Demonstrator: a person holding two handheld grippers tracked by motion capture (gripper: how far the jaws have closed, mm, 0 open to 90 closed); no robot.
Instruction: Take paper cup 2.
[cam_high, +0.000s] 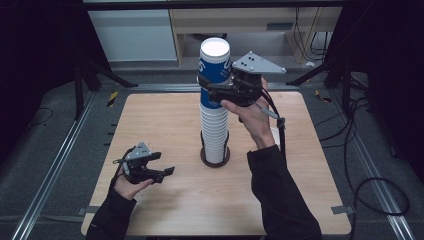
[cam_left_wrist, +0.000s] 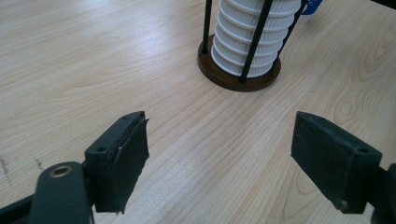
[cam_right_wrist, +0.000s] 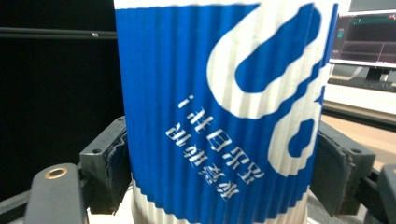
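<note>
We are at the step of pulling the top cup off the tall stack. The right hand-held gripper squeezes the blue and white cup from both sides, its black pads pressed on the bumpy wall. That cup sits at the very top of the stack of cups, which stands in a round brown holder with thin black rods, near the middle of the table. We cannot quite tell if the cup has come free of the one under it. The left hand-held gripper waits low near the left edge of the table, jaws wide apart, holding nothing. Next, we think we need to lift the cup straight up, slowly, so the stack does not tip.
</note>
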